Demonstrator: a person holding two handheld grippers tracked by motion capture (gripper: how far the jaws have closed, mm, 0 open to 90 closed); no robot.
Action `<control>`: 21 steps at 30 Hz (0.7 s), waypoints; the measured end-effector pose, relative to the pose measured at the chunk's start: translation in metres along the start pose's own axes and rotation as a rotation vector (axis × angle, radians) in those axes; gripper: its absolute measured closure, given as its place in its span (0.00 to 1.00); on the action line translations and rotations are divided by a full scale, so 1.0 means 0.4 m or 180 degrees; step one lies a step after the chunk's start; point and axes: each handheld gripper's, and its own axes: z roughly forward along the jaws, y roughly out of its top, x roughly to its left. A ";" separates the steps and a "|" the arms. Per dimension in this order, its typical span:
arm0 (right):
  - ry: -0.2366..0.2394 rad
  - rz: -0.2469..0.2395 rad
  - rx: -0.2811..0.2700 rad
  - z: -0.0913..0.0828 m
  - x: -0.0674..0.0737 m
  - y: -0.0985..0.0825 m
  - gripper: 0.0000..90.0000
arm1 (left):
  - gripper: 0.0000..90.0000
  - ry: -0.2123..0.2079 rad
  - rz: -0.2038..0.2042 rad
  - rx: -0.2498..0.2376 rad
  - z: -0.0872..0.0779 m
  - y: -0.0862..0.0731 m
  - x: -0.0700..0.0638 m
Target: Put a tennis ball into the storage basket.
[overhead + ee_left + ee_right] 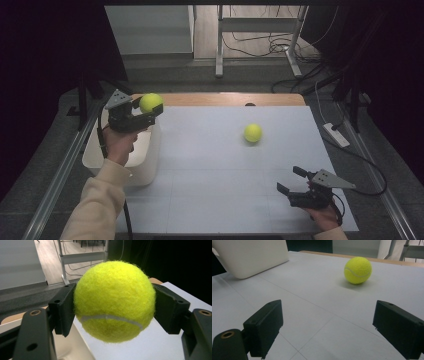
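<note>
**Held ball over bin, second ball loose on table**

Wide white table. At left edge, white bin, open top. Above bin's far corner, left gripper, clamped on a yellow ball, held clear of the rim; jaws pressing both sides at mid-height. Likely next: release, straight down into bin. At near right, right gripper, jaws wide apart, empty, low over table. Loose ball at mid-table, ahead and left of right gripper, well apart, nothing between. Nearer the right hand than the left. Round, so no long axis to line up.
</note>
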 end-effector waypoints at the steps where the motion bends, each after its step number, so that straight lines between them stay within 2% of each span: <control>1: -0.0002 0.0002 -0.0001 0.000 -0.001 0.000 0.11 | 0.30 0.0008 -0.0001 0.0002 -0.001 0.000 0.003; 21: -0.0003 0.0000 -0.0003 0.001 -0.001 0.000 0.11 | 0.30 0.0208 -0.0064 0.0078 -0.006 0.001 0.049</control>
